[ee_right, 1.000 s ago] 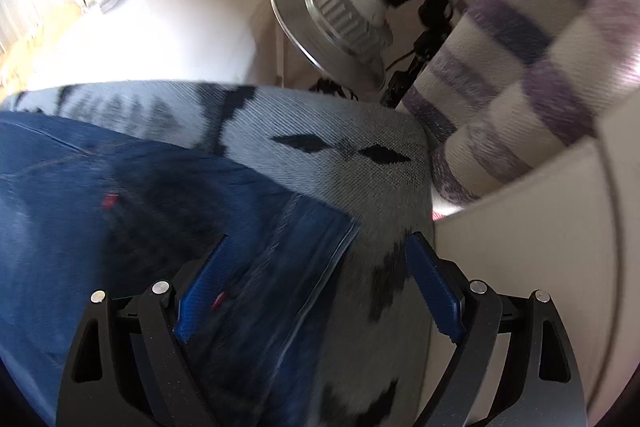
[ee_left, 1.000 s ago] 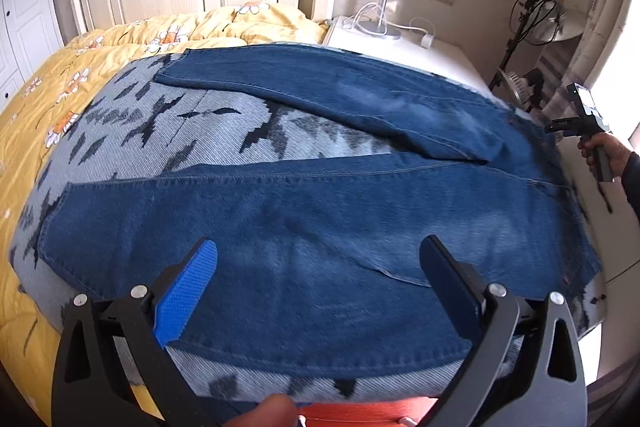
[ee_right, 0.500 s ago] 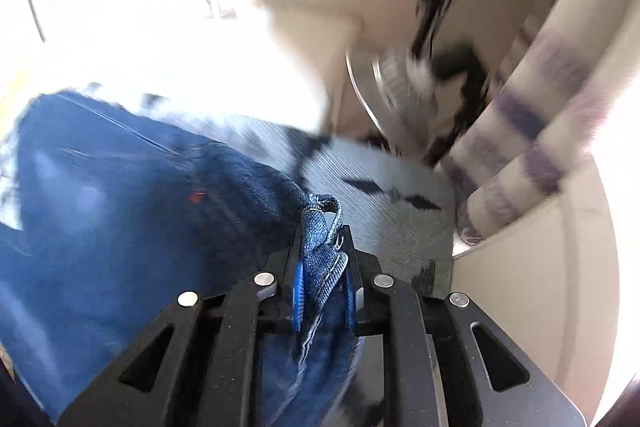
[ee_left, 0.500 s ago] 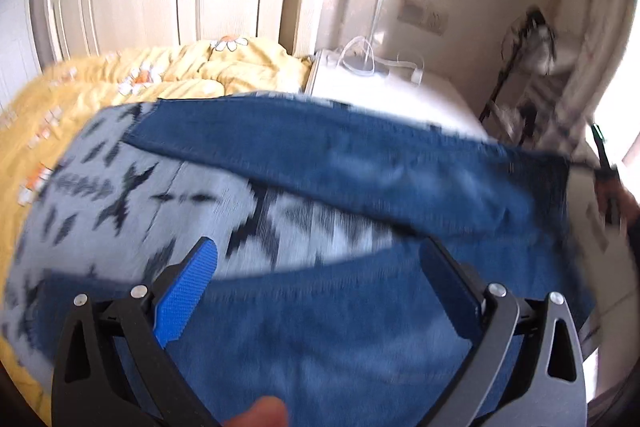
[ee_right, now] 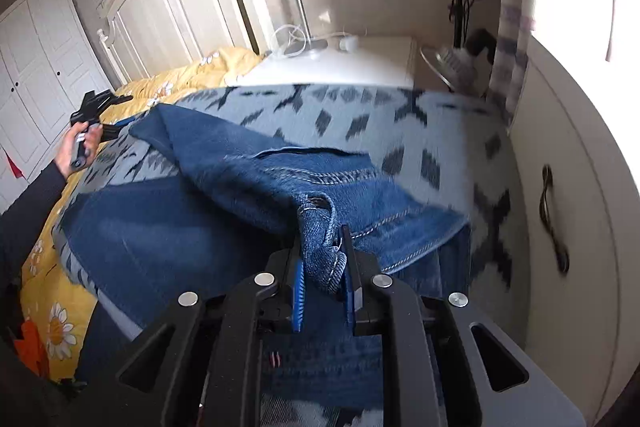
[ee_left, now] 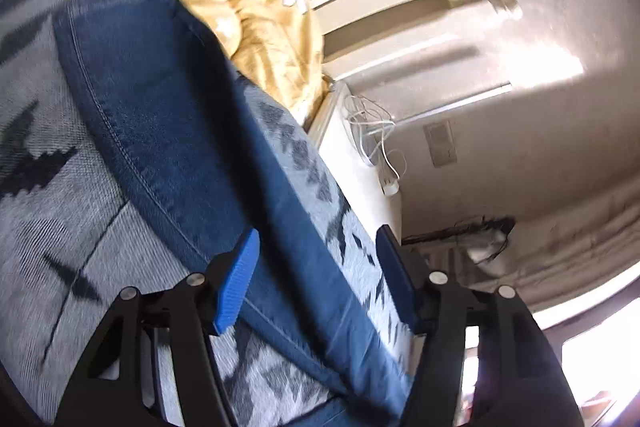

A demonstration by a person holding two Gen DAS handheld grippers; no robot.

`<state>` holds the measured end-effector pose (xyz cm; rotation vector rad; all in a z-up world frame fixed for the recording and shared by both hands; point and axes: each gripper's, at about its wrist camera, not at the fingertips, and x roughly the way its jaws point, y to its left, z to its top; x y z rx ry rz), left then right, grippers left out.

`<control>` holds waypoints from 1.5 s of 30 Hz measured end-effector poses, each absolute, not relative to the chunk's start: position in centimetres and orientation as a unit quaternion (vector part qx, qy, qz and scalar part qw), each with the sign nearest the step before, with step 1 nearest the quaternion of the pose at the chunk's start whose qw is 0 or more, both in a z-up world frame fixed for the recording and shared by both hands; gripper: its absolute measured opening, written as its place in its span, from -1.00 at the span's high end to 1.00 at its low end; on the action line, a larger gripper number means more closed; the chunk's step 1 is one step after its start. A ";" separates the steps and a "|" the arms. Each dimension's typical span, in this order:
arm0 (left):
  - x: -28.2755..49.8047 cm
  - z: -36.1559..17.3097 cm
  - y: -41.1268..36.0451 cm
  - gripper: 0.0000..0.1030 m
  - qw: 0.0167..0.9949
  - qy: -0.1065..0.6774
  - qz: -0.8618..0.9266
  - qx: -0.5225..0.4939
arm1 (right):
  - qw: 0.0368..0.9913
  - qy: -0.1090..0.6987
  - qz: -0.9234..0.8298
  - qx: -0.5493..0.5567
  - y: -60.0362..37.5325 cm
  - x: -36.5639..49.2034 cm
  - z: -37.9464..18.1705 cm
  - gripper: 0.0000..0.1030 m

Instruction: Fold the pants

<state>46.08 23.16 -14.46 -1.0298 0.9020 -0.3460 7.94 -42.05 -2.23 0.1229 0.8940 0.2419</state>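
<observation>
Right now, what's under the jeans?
Under the jeans lies a grey patterned blanket, spread over a yellow floral quilt. The right gripper has pinched the waistband and lifted that corner. What sits beneath the flat leg sections is covered.

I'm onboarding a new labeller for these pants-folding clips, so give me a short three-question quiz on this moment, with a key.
1. True or false: the right gripper is shut on a bunched part of the jeans.
2. How do the jaws of the left gripper stand? A) shut on denim B) open, holding nothing C) shut on the blanket
3. Fill in: the jeans lie on a grey patterned ____, which is spread over a yellow flowered quilt.

Key
1. True: denim sits pinched between the blue pads.
2. B: the jaws are spread apart over a jeans leg, gripping nothing.
3. Blanket.
</observation>
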 end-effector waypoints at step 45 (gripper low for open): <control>13.3 -18.4 30.4 0.95 0.778 0.429 -0.058 -0.455 | 0.823 0.484 -0.050 0.293 -49.3 -3.5 -8.7 -0.19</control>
